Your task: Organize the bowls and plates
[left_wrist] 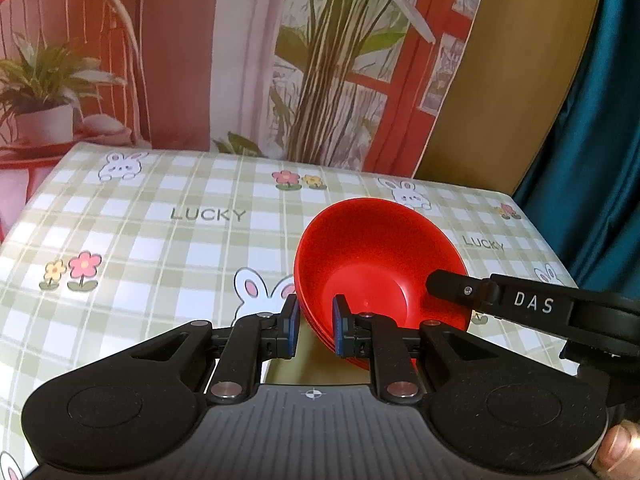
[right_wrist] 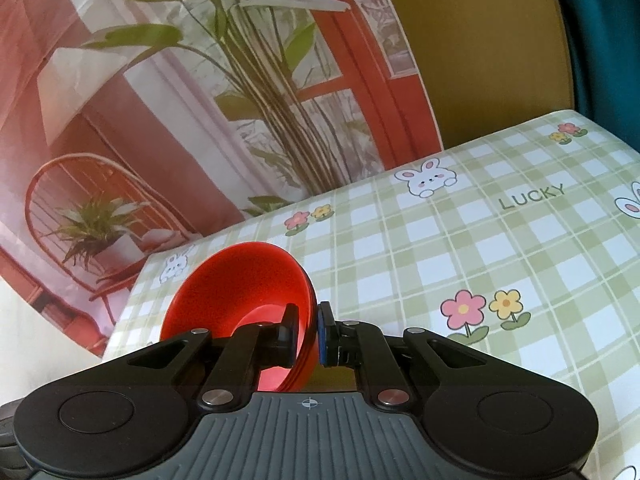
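Note:
A stack of several red bowls hangs tilted over the near edge of the checked tablecloth, held from both sides. My left gripper is shut on the stack's near-left rim, with one blue pad inside the top bowl and one outside. One black finger of my right gripper reaches into the bowl from the right. In the right wrist view the red bowls stand steeply on edge, and my right gripper is shut on their rim, the left finger inside the top bowl.
The green and white tablecloth shows rabbits, flowers and the word LUCKY. Behind the table hangs a printed backdrop with plants and a red chair. A teal curtain is at the right. A person's fingertips show at the lower right.

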The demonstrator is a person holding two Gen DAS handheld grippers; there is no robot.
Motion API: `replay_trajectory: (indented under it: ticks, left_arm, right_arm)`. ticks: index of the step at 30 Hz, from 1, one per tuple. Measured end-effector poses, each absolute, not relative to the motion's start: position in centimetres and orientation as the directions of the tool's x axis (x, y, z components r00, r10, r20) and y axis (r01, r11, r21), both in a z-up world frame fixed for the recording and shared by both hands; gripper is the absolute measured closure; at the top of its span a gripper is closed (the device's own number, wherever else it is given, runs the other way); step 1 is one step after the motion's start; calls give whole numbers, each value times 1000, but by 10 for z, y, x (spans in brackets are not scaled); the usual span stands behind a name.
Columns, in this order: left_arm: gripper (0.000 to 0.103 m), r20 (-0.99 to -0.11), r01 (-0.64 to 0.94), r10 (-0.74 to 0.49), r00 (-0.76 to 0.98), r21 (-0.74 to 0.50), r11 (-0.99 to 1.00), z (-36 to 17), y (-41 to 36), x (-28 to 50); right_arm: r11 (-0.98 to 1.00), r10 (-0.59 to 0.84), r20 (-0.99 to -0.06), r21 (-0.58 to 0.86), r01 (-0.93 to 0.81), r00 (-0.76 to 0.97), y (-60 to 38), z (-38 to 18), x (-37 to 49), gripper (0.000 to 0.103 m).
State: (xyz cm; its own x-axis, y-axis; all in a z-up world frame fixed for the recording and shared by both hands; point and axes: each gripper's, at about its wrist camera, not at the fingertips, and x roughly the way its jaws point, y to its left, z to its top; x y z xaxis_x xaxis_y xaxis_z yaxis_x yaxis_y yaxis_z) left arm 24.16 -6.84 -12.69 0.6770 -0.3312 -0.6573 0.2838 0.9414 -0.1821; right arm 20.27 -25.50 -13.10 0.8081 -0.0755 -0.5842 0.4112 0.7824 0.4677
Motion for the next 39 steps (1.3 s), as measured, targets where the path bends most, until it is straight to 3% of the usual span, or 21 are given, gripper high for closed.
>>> replay_trajectory:
  ticks: [39]
  left_arm:
    - [85, -727, 251, -275, 629, -145, 957, -153, -54, 217]
  right_arm:
    - [785, 31, -675, 473, 400, 737, -228, -170, 184, 92]
